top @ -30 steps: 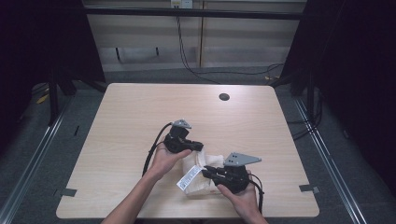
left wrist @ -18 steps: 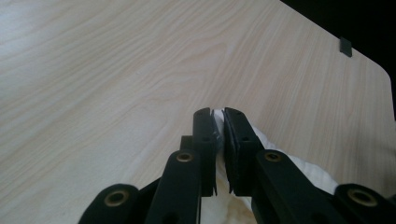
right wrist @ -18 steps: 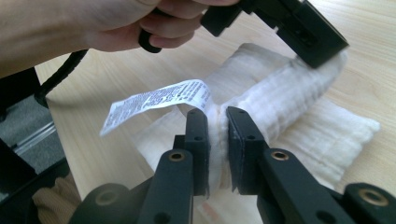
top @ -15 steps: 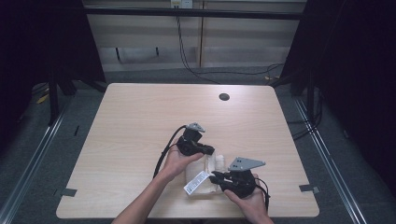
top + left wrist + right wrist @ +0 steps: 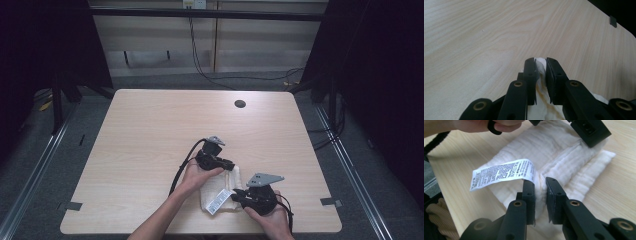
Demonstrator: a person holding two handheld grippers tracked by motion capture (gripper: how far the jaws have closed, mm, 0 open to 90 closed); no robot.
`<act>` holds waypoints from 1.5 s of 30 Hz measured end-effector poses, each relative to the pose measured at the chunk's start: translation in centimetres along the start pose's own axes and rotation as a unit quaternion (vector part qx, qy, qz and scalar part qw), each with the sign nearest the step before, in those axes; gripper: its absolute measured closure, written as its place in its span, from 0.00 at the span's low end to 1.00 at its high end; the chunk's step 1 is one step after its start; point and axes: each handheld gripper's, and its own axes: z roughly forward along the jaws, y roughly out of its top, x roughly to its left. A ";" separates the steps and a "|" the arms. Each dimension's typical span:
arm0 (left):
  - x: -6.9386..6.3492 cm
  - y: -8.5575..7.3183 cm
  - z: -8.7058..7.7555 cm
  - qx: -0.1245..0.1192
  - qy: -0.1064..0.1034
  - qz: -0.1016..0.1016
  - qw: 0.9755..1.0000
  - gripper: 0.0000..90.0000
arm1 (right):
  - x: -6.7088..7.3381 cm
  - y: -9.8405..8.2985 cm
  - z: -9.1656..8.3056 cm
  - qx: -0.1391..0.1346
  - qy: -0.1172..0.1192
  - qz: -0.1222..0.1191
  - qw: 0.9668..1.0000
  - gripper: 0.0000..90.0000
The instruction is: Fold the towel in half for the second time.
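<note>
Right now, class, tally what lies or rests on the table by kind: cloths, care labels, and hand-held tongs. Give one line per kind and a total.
Cream folded cloth: 1
White printed care label: 1
Black tongs: 2, the left tongs and the right tongs, each with a fold of cloth between its jaws
Total: 4

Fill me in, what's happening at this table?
A person is working a folded white cloth near the table's front edge with two handheld tools. The left claw has a fold of cloth between its jaws, which have just been opening. The right claw sits astride another fold, beside the cloth's printed label; whether either one actually pinches the fabric is unclear.
</note>
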 end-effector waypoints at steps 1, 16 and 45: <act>0.0 0.0 0.1 -0.002 -0.004 0.001 1.000 0.88 | -0.1 -0.1 -0.1 0.000 -0.001 0.002 1.000 0.87; 0.2 0.8 0.7 -0.007 -0.007 -0.009 1.000 0.75 | -2.0 -1.1 -1.1 0.012 -0.019 0.050 0.998 0.75; 0.3 -1.5 -9.5 -0.057 0.066 0.030 0.996 0.48 | -6.6 0.9 -6.3 -0.085 -0.096 0.095 0.987 0.32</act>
